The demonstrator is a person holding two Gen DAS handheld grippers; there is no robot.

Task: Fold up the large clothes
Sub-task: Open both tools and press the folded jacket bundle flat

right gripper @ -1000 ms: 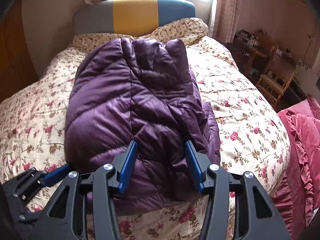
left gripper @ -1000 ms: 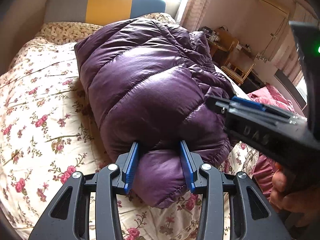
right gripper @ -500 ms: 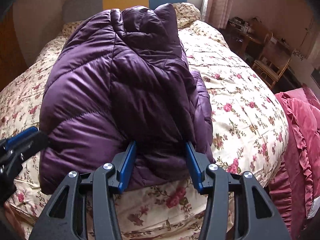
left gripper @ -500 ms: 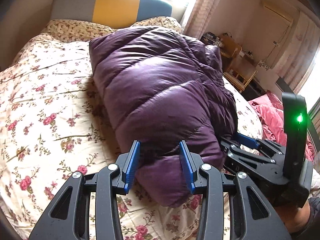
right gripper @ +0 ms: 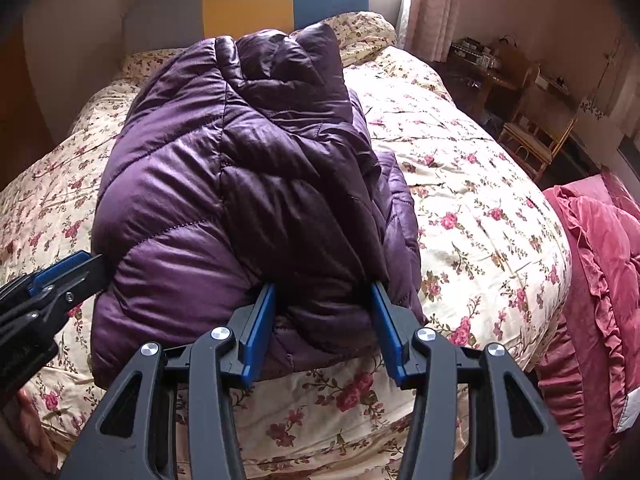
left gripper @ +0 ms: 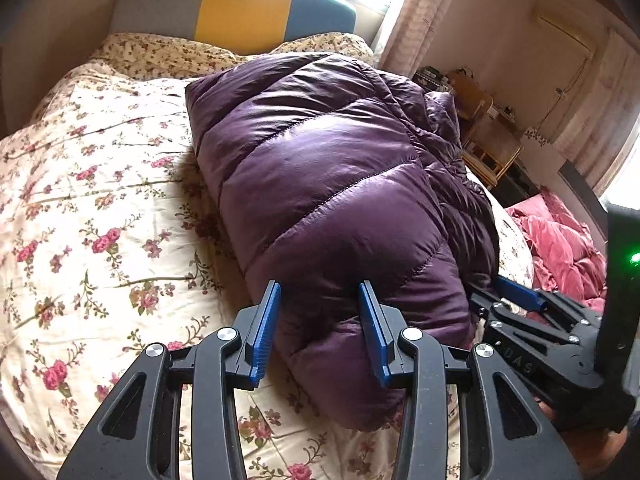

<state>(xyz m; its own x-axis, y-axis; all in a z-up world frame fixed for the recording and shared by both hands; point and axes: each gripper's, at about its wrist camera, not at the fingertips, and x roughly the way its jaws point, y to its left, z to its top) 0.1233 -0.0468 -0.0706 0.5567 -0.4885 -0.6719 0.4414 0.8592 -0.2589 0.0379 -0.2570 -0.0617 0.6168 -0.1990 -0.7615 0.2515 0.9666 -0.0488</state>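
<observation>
My left tool (left gripper: 319,324) has its blue pads spread wide, and the near left corner of the purple down jacket (left gripper: 340,184) bulges between them; the pads sit close beside the fabric, but I cannot tell whether they touch it. From this camera I also see my right tool (left gripper: 516,292) low at the right, its blue finger tip pushed against the jacket's near right edge, a green light glowing on its body.

My right tool (right gripper: 323,320) is likewise spread, its two pads flanking the jacket's near edge, where dark folded layers press down between them. The left tool (right gripper: 60,272) shows at the left edge of this view, with one blue finger tip touching the jacket's side.

The jacket lies folded into a thick, puffy bundle in the middle of the bed, on a cream floral quilt (right gripper: 480,208), its long side running toward the headboard (right gripper: 248,8) with grey, yellow and blue panels. Beyond the bed's right side lies a red ruffled blanket (right gripper: 600,260), and farther back a wooden chair (right gripper: 536,136) stands near curtains.
</observation>
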